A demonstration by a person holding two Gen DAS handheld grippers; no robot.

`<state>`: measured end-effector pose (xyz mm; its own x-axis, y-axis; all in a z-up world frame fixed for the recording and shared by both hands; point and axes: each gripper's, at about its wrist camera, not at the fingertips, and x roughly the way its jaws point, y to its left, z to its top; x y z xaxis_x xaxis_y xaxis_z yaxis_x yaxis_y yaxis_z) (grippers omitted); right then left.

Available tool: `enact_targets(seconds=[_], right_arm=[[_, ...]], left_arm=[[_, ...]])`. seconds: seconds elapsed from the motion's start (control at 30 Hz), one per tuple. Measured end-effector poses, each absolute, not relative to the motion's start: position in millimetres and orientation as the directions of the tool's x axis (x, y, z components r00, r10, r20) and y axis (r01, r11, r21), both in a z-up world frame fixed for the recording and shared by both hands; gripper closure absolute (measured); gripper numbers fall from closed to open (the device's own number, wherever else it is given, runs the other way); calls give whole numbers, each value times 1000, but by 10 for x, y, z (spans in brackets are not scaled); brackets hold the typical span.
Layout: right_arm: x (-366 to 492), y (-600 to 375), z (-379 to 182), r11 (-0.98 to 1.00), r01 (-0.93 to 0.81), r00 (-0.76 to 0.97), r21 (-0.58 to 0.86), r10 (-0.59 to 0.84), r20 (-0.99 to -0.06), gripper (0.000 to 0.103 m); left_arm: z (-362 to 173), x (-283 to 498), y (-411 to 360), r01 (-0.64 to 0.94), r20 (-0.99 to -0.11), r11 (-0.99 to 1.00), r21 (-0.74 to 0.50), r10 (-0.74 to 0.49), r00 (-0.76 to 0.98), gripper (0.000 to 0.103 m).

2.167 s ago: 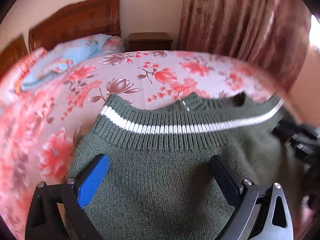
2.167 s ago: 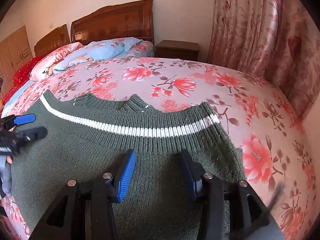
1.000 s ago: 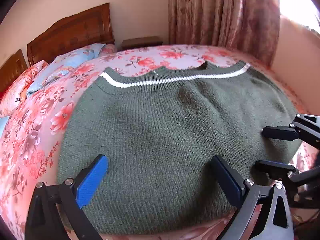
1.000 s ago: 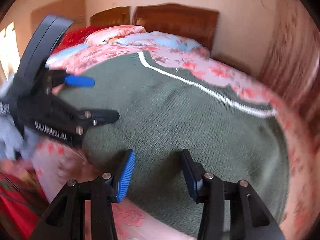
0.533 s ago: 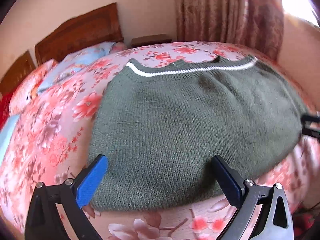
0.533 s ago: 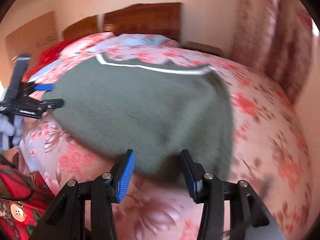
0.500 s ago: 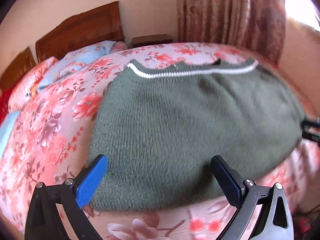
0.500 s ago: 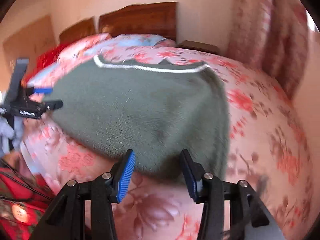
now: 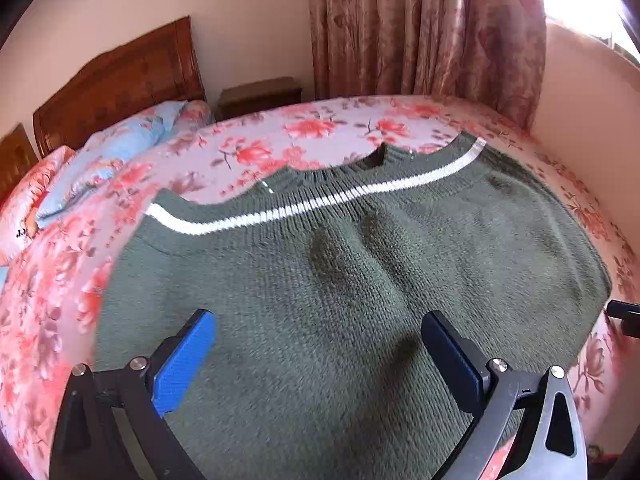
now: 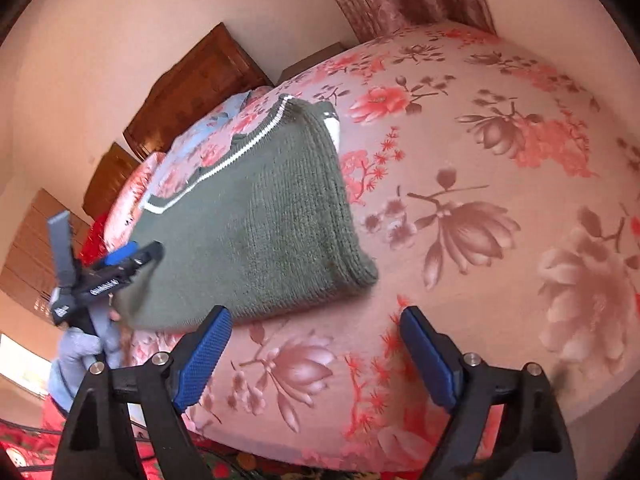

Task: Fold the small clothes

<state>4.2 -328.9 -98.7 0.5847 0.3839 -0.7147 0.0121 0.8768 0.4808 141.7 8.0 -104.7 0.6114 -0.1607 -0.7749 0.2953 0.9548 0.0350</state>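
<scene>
The right gripper (image 10: 314, 354) has just been opening: its jaws now stand wide apart with nothing between them, only bare sheet (image 10: 480, 168) beneath. Its blue pads (image 10: 200, 360) hover above the near edge of the bed, just off the sweater's near right corner. The view from this wrist is rolled, so the bed appears tilted.

The left gripper (image 9: 320, 356) also has its jaws spread wide, empty, poised over the near part of the sweater (image 9: 340, 280); whether the fingertips touch the knit cannot be told. Seen from the right wrist, the same gripper (image 10: 132, 258) sits at the sweater's left edge, held by a hand in a pale glove (image 10: 84, 344).

The green sweater lies flat and folded on the floral sheet (two layers show along its right edge), its ribbed band with the white stripe (image 9: 312, 204) at the far end. A soft ridge runs across its middle.

Farther off, pillows (image 9: 108, 152) lie against a wooden headboard (image 9: 120, 80) at the far left, a nightstand (image 9: 260, 94) beside it, and patterned curtains (image 9: 420, 28) hang at the far right.
</scene>
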Motion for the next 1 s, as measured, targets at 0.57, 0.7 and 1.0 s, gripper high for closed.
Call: enact_targets(seconds=[0.57, 0.7, 1.0], right_arm=[[649, -2910, -1026, 775, -53, 594, 630, 532, -604, 19], [875, -2944, -1048, 758, 9, 629, 652, 503, -593, 37], [1039, -2989, -1064, 721, 0, 646, 693, 529, -550, 78]], left_arm=[[-1153, 1403, 126, 286, -758, 958, -23, -203, 620, 0], [-1150, 1400, 126, 286, -756, 958, -21, -203, 622, 0], [-1159, 1601, 100, 323, -760, 946, -35, -236, 606, 0]])
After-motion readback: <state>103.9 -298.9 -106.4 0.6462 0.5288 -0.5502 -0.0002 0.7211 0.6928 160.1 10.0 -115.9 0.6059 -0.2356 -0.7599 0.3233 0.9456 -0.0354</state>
